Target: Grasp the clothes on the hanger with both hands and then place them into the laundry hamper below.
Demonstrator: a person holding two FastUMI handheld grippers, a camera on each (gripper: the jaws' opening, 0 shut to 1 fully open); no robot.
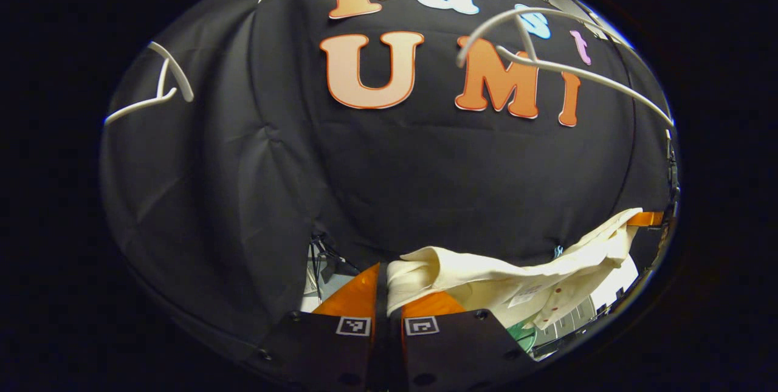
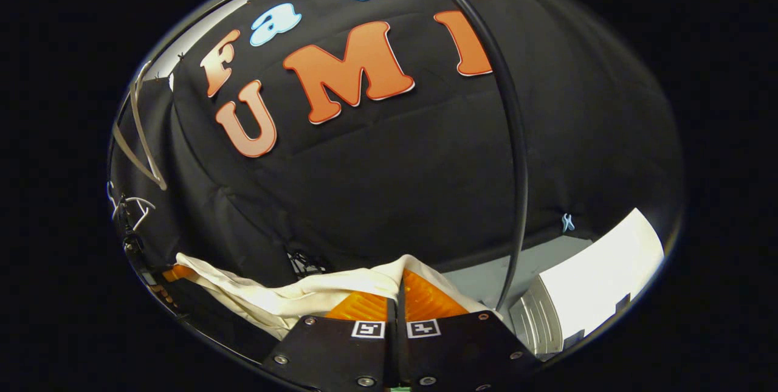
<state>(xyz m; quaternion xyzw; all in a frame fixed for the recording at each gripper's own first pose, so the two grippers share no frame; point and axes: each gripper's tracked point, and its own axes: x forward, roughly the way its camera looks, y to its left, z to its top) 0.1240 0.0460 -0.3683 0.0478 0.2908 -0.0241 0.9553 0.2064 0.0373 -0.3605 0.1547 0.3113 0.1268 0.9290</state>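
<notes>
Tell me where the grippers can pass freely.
Free below the white plastic hangers, before the black cloth wall. Crowded low down: the cream shirt stretches between left gripper and right gripper; black pole stands right.

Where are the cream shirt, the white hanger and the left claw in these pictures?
cream shirt (image 1: 486, 276): left gripper view, on its middle fold.
white hanger (image 1: 583, 76): left gripper view, on its lower arm.
left claw (image 1: 387, 285): left gripper view, between its fingertips.

Low and right of centre in the right gripper view lies a grey floor (image 2: 480, 279). A white laundry hamper (image 2: 538, 319) (ribbed on its near wall) stands on it at lower right. A black pole (image 2: 516, 197) comes down to the floor just left of the hamper.
</notes>
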